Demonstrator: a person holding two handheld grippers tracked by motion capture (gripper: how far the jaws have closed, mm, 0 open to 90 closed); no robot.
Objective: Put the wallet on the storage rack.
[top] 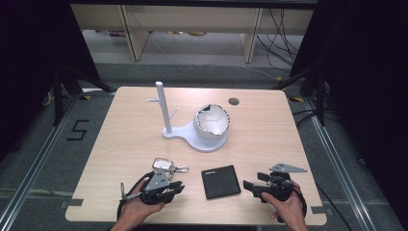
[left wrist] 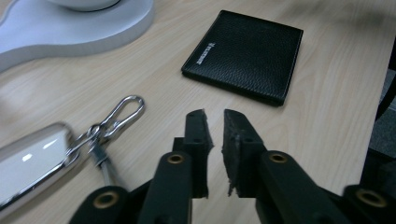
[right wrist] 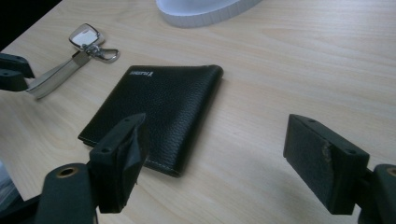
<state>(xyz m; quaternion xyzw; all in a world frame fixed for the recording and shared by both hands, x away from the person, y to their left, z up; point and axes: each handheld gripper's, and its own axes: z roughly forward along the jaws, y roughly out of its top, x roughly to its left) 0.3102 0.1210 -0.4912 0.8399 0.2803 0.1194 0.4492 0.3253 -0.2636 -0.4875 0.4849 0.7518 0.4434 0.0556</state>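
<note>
- The room: a grey floor (top: 43, 159) around the desk, with a black "5" (top: 78, 130) marked on it to the left, metal rails along both sides, black curtains left and right, and pale wooden furniture legs and loose cables at the back.
- The desk (top: 269, 134) is a light wood-grain top with rounded corners and a small dark round cable hole (top: 234, 101) near its far edge.
- A white stand (top: 190, 135) sits mid-desk: a flat base with an upright post (top: 163, 106) bearing short pegs, and beside the post a white bowl (top: 211, 121) with a dark wavy rim resting on the base.
- The wallet (top: 220, 181) lies flat near the front edge, between the two grippers and touching neither. It is black grained leather, folded shut, with light stitching along an edge and a small silver brand stamp in one corner, too small to read.
- The key ring (top: 168, 166) lies just left of the wallet: a shiny silver fob with a rounded outline, a snap clip and a grey strap, just beside the left gripper.
- The right gripper (right wrist: 215, 158) hangs low over the desk, its jaws spread wide and holding nothing; the wallet lies ahead of them, partly behind one jaw in the right gripper view.
- The left gripper (left wrist: 215, 135) has its jaws nearly together, a narrow gap between the worn pads, nothing in them.
</note>
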